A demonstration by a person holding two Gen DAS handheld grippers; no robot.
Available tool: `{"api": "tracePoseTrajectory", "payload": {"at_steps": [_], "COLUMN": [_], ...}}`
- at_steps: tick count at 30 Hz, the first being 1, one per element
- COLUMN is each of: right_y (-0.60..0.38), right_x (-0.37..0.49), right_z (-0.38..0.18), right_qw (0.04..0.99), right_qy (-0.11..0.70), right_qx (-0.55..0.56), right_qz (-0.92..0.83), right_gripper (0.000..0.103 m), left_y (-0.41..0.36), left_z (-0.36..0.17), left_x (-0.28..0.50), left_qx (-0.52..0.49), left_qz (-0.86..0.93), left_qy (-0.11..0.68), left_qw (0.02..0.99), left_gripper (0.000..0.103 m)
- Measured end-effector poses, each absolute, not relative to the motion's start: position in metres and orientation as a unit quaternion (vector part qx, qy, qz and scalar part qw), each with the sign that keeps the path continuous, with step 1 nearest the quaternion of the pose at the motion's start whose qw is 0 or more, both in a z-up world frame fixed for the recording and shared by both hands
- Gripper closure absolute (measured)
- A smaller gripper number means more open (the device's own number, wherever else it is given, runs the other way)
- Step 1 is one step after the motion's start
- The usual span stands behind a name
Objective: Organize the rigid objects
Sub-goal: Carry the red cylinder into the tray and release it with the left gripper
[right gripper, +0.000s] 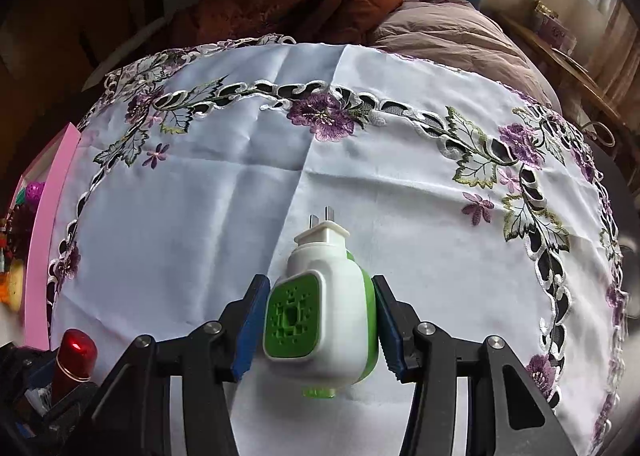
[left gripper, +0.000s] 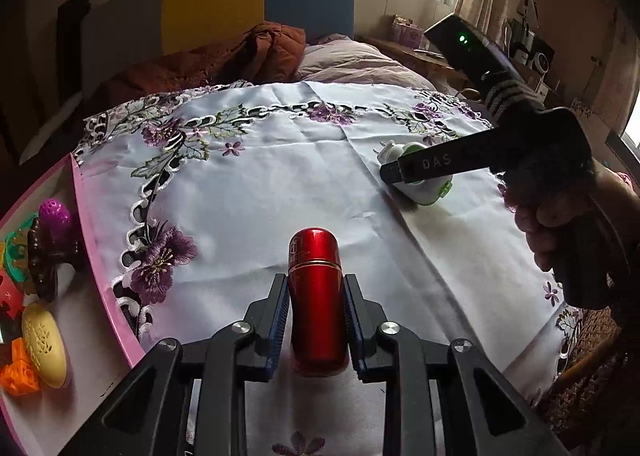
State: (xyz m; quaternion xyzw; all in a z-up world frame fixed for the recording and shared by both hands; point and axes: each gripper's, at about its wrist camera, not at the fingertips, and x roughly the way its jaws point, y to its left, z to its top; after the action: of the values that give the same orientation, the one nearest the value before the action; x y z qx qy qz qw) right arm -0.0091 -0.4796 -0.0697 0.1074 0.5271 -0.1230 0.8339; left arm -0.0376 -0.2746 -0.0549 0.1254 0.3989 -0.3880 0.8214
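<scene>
Left wrist view: left tongs clamped on a red metal cylinder, bottom center of frame, blue pads pressed to both its sides, rounded cap pointing up-frame over the white embroidered cloth on the tabletop. Wide bare stretch of cloth ahead, up to the flowered border across the middle of frame. Pink tray along the left edge of frame, rim just beside the cloth's hem, crowded with small toys: purple egg, yellow oval, orange block. Right of frame, a hand gripping the other tool, its fingers down over a white-and-green plug-in device.

Right wrist view: right tongs closed on that plug-in device, lower center, pads touching both flanks, prongs pointing up-frame, body resting on the cloth. Open cloth on all sides up to the embroidered edge; bed beyond at top. Red cylinder at lower left corner, near the pink tray.
</scene>
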Motion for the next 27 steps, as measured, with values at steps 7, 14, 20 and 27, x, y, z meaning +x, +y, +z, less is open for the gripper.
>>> {"api": "tracePoseTrajectory", "payload": {"at_steps": [7,14,20,27], "right_y": [-0.481,-0.478,-0.476,-0.474], "right_x": [-0.009,-0.009,-0.009,-0.009], "right_z": [-0.072,-0.073,-0.073,-0.073], "right_qw": [0.830,0.831,0.833,0.834], "right_qy": [0.531,0.530,0.530,0.530], "right_qx": [0.120,0.115,0.101,0.089], "right_qz": [-0.122,-0.124,-0.124,-0.124], "right_gripper": [0.051,0.052,0.052,0.052], "left_y": [-0.263,-0.247,-0.228,-0.162], "left_z": [-0.033,-0.021,-0.010,0.004], "left_x": [-0.041,-0.040,-0.036,-0.010], "left_qx": [0.113,0.098,0.080,0.025], "left_qz": [-0.387,-0.380,-0.371,-0.326], "left_qy": [0.384,0.380,0.382,0.387], "left_qw": [0.830,0.838,0.843,0.862], "left_gripper": [0.077,0.077,0.077,0.077]}}
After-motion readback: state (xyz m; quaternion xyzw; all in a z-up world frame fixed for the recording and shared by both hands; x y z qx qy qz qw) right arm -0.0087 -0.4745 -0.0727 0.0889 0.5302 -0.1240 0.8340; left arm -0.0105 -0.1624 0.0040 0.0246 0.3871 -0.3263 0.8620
